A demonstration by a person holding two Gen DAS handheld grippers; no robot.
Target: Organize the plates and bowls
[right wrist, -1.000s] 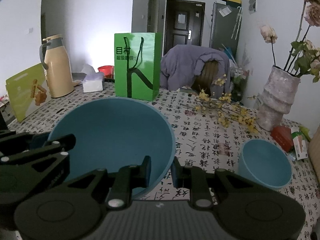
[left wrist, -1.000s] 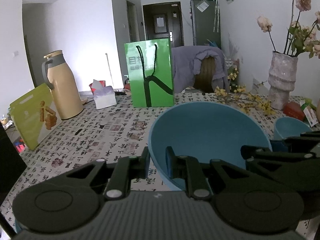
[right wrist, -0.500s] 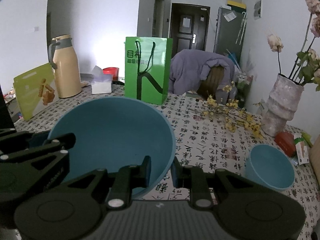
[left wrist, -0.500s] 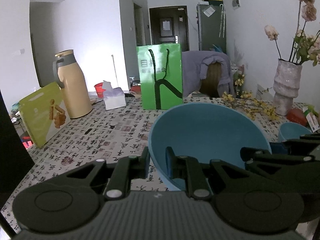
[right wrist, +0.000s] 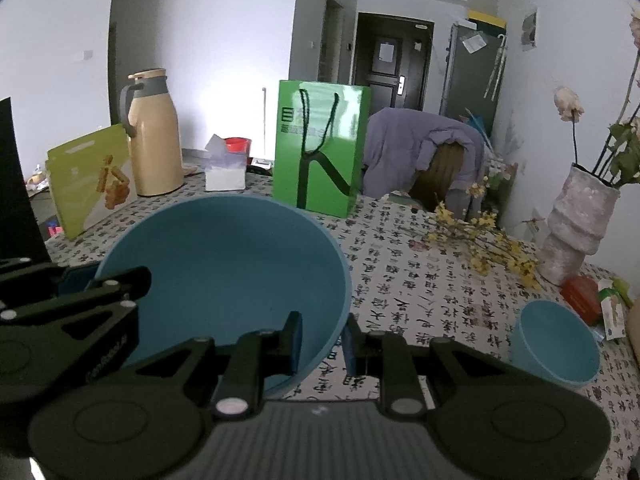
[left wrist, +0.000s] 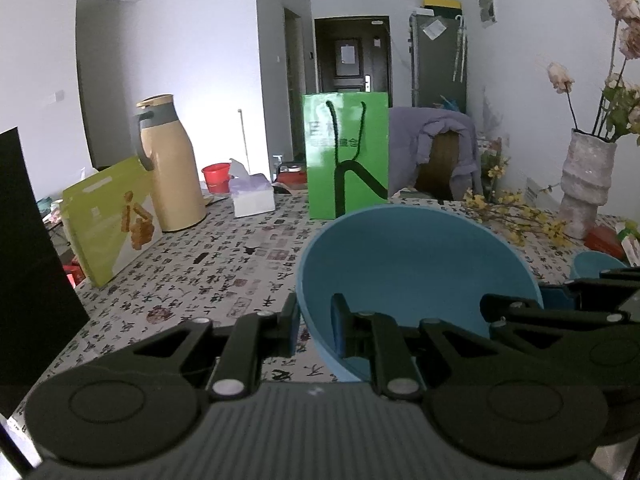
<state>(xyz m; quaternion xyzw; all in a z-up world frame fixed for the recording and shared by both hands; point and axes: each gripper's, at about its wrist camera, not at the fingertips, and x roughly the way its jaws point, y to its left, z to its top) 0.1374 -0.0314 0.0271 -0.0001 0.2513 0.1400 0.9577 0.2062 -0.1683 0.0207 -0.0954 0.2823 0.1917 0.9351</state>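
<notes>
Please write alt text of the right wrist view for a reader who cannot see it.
The right claw grips the rim of a big blue bowl, with the left claw holding its other side. Behind, on a patterned table, stand a green bag, a tan jug, a vase and a small blue bowl.

Dim, cool indoor light, bright glare on far wall point(left wrist: 224, 80) left of centre; fisheye bends edges, dark corners.

Patterned table point(right wrist: 404, 296) (small bowl point(right wrist: 554, 346), vase point(right wrist: 576, 222))
</notes>
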